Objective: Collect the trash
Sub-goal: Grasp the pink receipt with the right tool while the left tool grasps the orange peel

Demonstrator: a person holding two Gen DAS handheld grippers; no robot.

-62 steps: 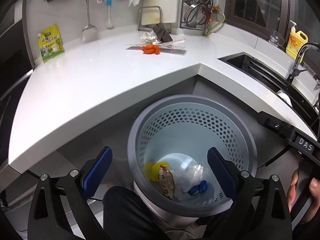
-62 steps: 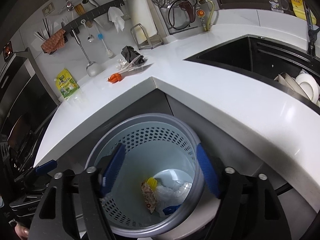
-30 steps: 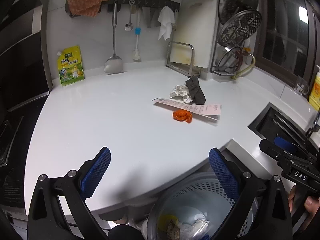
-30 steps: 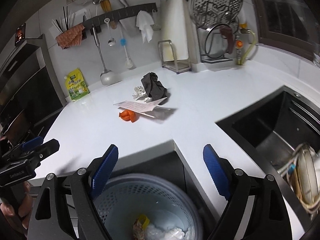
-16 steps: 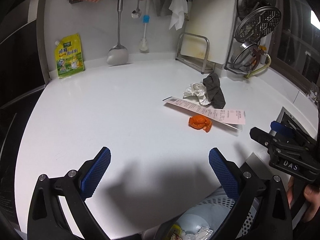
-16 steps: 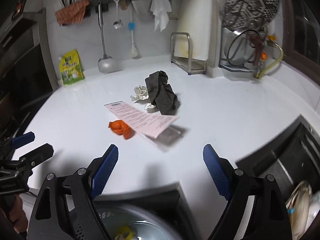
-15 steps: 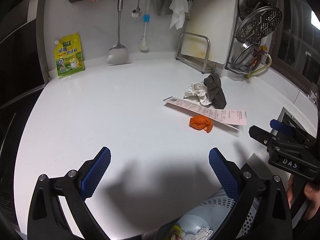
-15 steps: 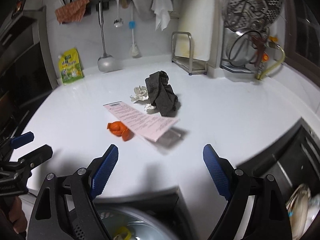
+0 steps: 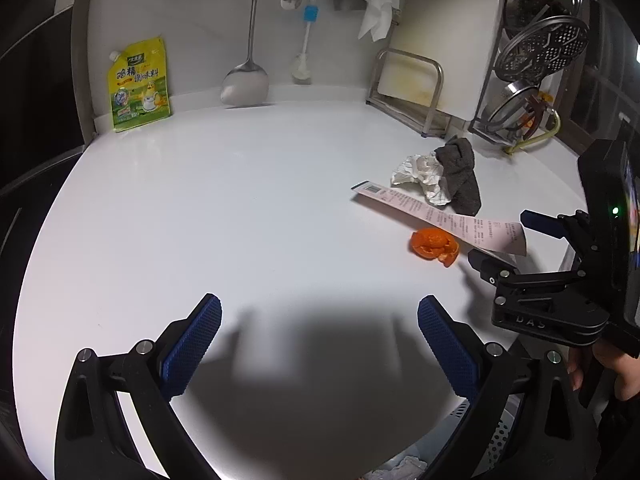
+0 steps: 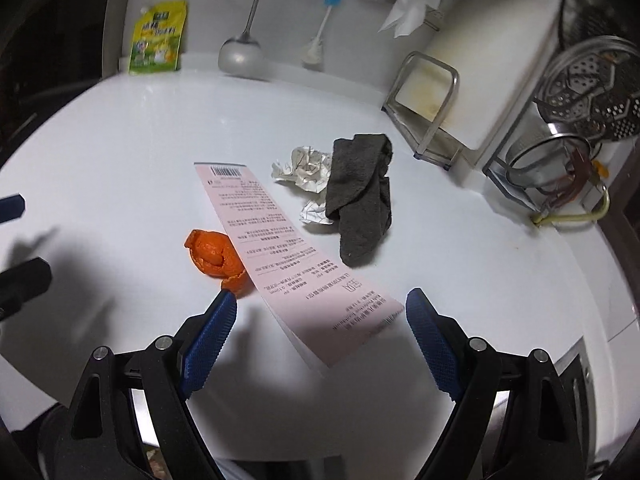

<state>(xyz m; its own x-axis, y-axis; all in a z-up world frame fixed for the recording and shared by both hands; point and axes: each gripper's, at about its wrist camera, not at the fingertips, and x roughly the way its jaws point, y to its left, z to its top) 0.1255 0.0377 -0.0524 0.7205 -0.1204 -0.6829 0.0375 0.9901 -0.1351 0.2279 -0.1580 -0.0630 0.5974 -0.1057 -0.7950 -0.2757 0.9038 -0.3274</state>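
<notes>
On the white counter (image 10: 100,152) lie a long pink receipt (image 10: 296,264), an orange peel (image 10: 214,258) at its left edge, crumpled white paper (image 10: 306,172) and a dark grey cloth (image 10: 362,196). My right gripper (image 10: 318,326) is open, low over the near end of the receipt, its left finger just short of the peel. In the left wrist view my left gripper (image 9: 320,336) is open over bare counter, with the peel (image 9: 434,246), the receipt (image 9: 440,218) and the right gripper (image 9: 500,240) off to its right. The perforated bin (image 9: 492,440) shows below the counter edge.
A yellow seasoning pouch (image 9: 138,88) leans on the back wall, with a ladle (image 9: 246,80) and brush (image 9: 304,52) hanging there. A cutting board in a metal rack (image 10: 472,92) and a steamer rack (image 10: 580,120) stand at the back right. A hand (image 9: 608,368) holds the right gripper.
Both grippers have risen from over the bin and moved forward over the counter. The right one has closed in on the receipt and peel. Both stay open with nothing held.
</notes>
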